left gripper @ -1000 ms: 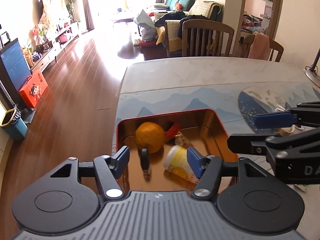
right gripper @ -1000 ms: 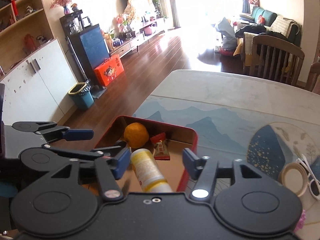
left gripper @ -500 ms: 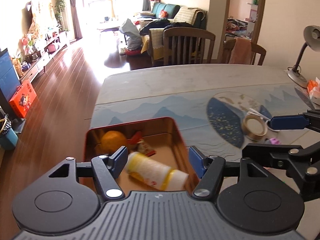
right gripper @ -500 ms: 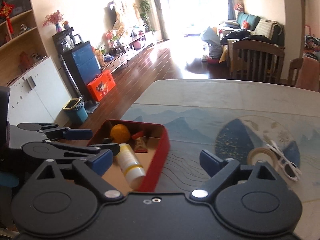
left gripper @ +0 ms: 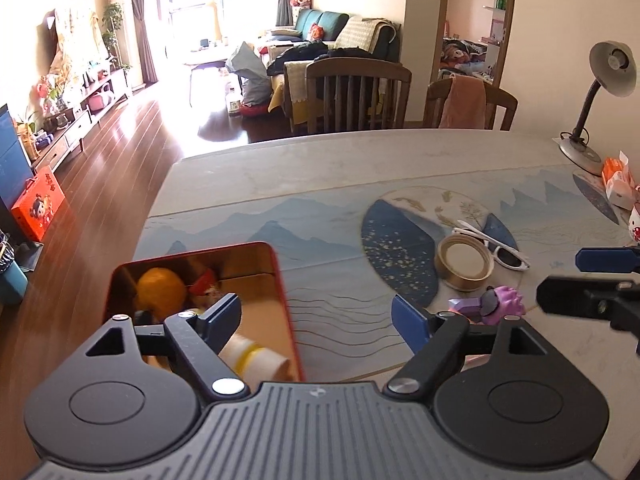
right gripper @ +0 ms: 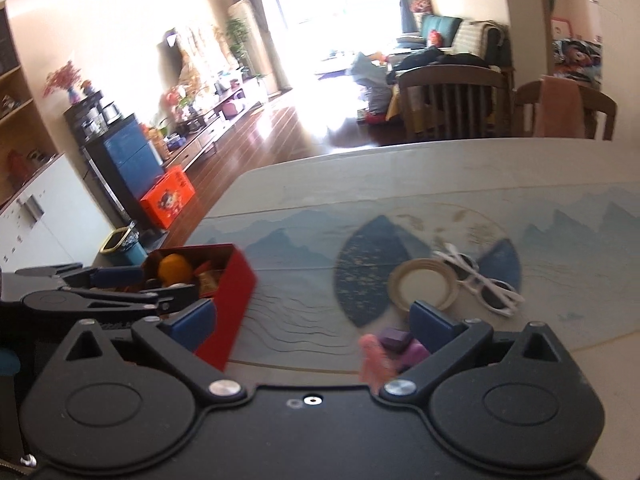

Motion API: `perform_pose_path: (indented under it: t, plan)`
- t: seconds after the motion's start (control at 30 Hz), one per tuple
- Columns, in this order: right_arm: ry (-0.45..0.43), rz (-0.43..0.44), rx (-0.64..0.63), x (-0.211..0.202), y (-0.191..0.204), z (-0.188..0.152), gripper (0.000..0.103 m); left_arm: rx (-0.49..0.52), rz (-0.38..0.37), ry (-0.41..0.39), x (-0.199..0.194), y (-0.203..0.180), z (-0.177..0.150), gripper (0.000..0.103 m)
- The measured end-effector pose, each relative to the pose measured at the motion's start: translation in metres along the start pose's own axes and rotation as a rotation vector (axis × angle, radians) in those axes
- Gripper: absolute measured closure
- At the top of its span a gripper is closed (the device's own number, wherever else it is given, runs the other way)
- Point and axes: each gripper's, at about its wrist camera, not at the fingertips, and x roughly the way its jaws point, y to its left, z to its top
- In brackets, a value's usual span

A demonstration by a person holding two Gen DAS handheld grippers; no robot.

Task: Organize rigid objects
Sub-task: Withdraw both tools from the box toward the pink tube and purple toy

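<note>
Sunlit desk [left gripper: 360, 168] carries a red tin [left gripper: 286, 312] at lower left, bottle [left gripper: 256, 358] now inside; left hand-held gripper [left gripper: 318, 318] and right hand-held gripper [right gripper: 314, 322] have just spread empty.

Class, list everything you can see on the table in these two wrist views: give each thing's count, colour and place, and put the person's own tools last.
Tin: one, red outside, gold inside, table's left edge.
Orange: one, orange, in the tin's far corner.
Bottle: one, white and yellow, lying in the tin.
Snack packet: one, red, in the tin beside the orange.
Tape roll: one, beige, table centre.
Sunglasses: one, white, right of the tape roll.
Toy: one, purple, near the tape roll.
Desk lamp: one, grey, far right.
Left gripper: open, empty.
Right gripper: open, empty.
</note>
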Motion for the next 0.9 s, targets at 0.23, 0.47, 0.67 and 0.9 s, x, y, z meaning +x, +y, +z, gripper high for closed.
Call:
perform_pose_path:
  t: [0.23, 0.47, 0.67, 0.9]
  plan:
    - [-0.110, -0.016, 0.029, -0.016, -0.042, -0.012, 0.000, 0.015, -0.015, 0.015, 0.010, -0.033, -0.004, 0.020]
    - [-0.012, -0.020, -0.031, -0.013, -0.069, -0.014, 0.000, 0.028, -0.021, 0.045, 0.029, -0.065, -0.012, 0.020]
    - [0.053, -0.029, -0.050, -0.005, -0.093, -0.015, 0.000, 0.051, -0.042, 0.082, 0.049, -0.091, -0.023, 0.021]
    - [0.113, 0.004, -0.087, 0.010, -0.108, -0.016, 0.002, 0.117, -0.066, 0.092, 0.072, -0.123, -0.035, 0.020]
